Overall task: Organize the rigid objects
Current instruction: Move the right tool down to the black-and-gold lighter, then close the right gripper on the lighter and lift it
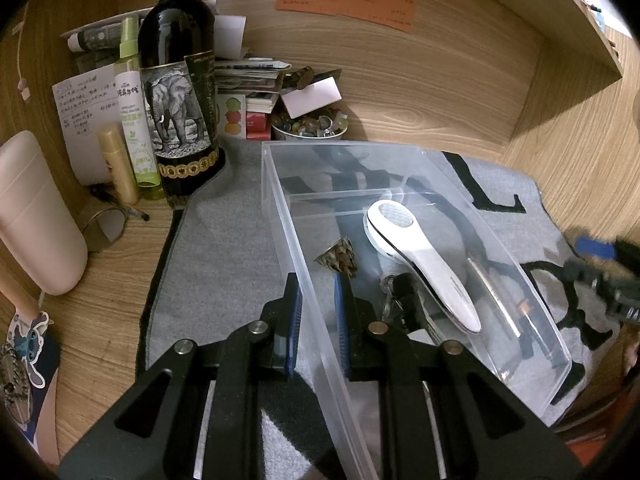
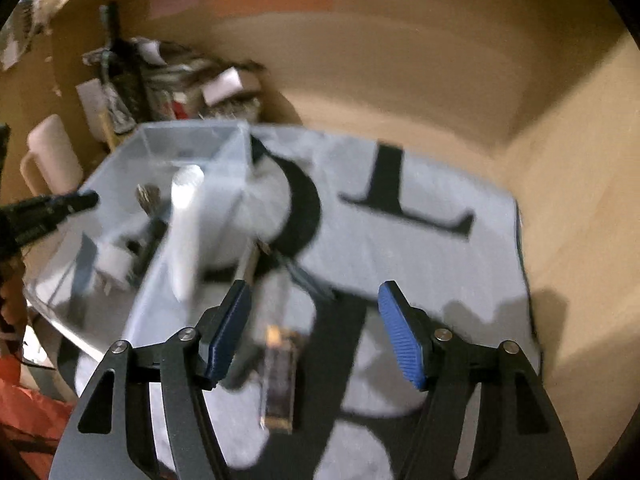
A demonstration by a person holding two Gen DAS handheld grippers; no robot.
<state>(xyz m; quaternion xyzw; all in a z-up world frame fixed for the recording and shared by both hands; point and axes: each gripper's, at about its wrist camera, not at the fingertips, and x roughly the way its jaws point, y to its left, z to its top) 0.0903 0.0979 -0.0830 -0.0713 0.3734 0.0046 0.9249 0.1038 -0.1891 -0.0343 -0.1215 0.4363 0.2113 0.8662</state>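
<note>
A clear plastic box stands on a grey mat. It holds a white handheld device, a small cone-shaped piece, keys and a metal stick. My left gripper is shut on the box's near left wall, one finger inside and one outside. The right wrist view is blurred. There my right gripper hangs open above the mat beside the box, with nothing between its pads. A small clear-cased item lies below it. The white device shows to the left.
A dark wine bottle, a green spray bottle, a pink cup and a bowl of beads crowd the back left. Wooden walls close the back and right. The grey mat carries black letters.
</note>
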